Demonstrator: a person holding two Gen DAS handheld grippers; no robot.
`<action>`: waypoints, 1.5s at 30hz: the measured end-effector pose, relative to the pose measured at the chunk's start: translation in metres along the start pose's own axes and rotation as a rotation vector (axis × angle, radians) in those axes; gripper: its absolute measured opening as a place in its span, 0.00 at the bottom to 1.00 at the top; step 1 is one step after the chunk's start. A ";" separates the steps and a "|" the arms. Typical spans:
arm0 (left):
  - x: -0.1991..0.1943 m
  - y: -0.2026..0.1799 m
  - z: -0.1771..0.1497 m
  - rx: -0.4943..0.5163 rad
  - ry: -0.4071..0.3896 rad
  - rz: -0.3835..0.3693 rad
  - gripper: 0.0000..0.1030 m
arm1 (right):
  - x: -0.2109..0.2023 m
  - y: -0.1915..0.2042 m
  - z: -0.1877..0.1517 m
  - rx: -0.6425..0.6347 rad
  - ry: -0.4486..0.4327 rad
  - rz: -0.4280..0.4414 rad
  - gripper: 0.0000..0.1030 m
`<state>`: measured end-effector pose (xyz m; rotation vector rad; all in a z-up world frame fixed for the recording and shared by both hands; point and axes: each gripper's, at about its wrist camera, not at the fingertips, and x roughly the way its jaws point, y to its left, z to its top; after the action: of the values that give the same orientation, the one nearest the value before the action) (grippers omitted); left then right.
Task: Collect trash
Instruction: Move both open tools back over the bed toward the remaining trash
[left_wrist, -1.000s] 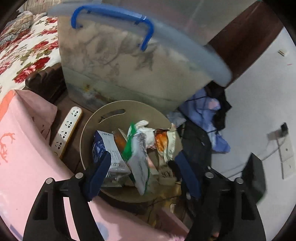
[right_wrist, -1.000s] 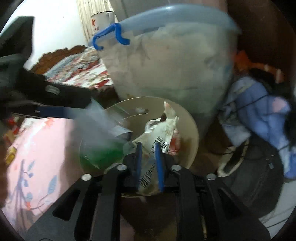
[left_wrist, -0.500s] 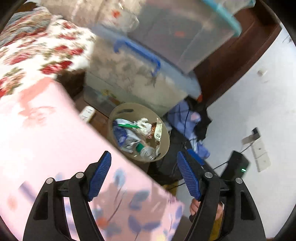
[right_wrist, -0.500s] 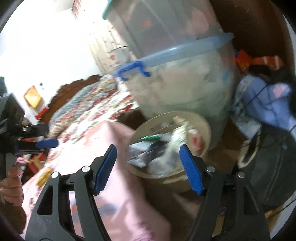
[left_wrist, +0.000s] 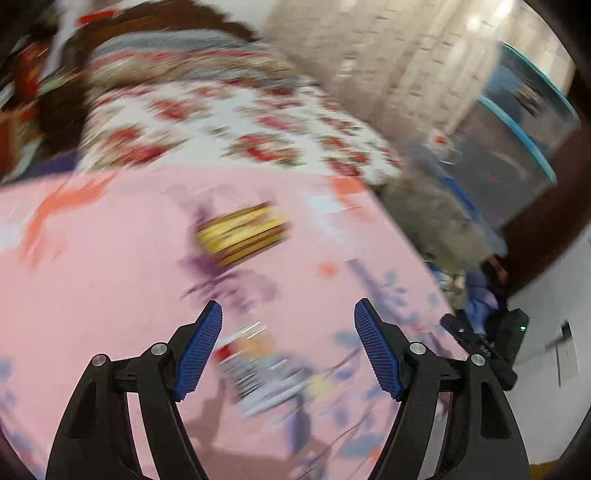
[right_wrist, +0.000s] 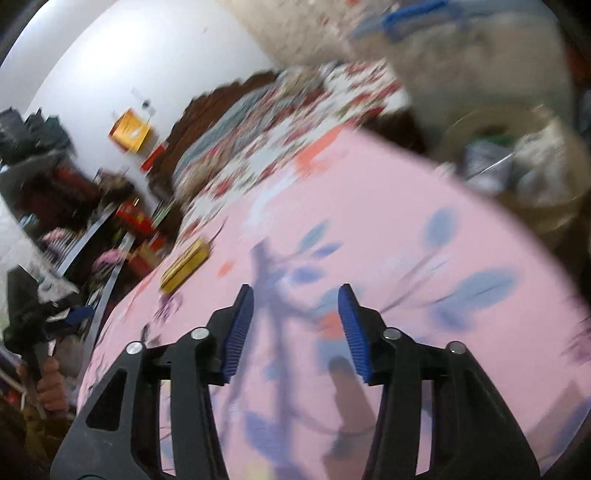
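**Operator:** Trash status, near to far?

**Technician:** Nearest the left gripper (left_wrist: 288, 343), which is spread wide and carries nothing, a blurred wrapper (left_wrist: 266, 373) lies on the pink bedspread (left_wrist: 110, 295) just ahead of the fingertips, toward the near edge. Its print cannot be read. Farther in, a yellow packet (left_wrist: 242, 232) lies flat near the middle of the bedspread. The right gripper (right_wrist: 295, 328) is likewise released and empty, over the pink cloth; the same yellow packet (right_wrist: 184, 264) shows toward the left edge in the right wrist view.

**Operator:** And the bin?

**Technician:** The trash basket (right_wrist: 546, 218) stands beyond the far right edge of the bedspread, against the clear storage box (right_wrist: 480, 62). It already holds wrappers and packets.

**Operator:** Progress?

**Technician:** Judged partly done: several items are in the basket, and at least two pieces are left on the bedspread. The wrapper is the likely next pick for the left gripper.

**Operator:** Change from the earlier frames?

**Technician:** One second ago the right gripper was clenched on a wrapper over the basket; it now stands released. Both cameras have swung from the basket to the bedspread, and heavy motion blur indicates fast travel.
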<state>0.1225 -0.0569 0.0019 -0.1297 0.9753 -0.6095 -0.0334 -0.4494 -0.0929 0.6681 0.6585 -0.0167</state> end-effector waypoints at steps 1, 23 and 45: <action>-0.002 0.018 -0.011 -0.038 0.011 0.013 0.68 | 0.009 0.009 -0.005 -0.003 0.027 0.019 0.44; 0.019 0.092 -0.081 -0.096 0.013 0.346 0.68 | 0.100 0.113 -0.069 -0.107 0.225 0.110 0.41; 0.025 0.088 -0.085 -0.066 0.004 0.354 0.92 | 0.095 0.101 -0.066 -0.027 0.221 0.171 0.44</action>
<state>0.1019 0.0157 -0.0973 -0.0127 0.9937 -0.2525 0.0273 -0.3130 -0.1291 0.7042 0.8103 0.2262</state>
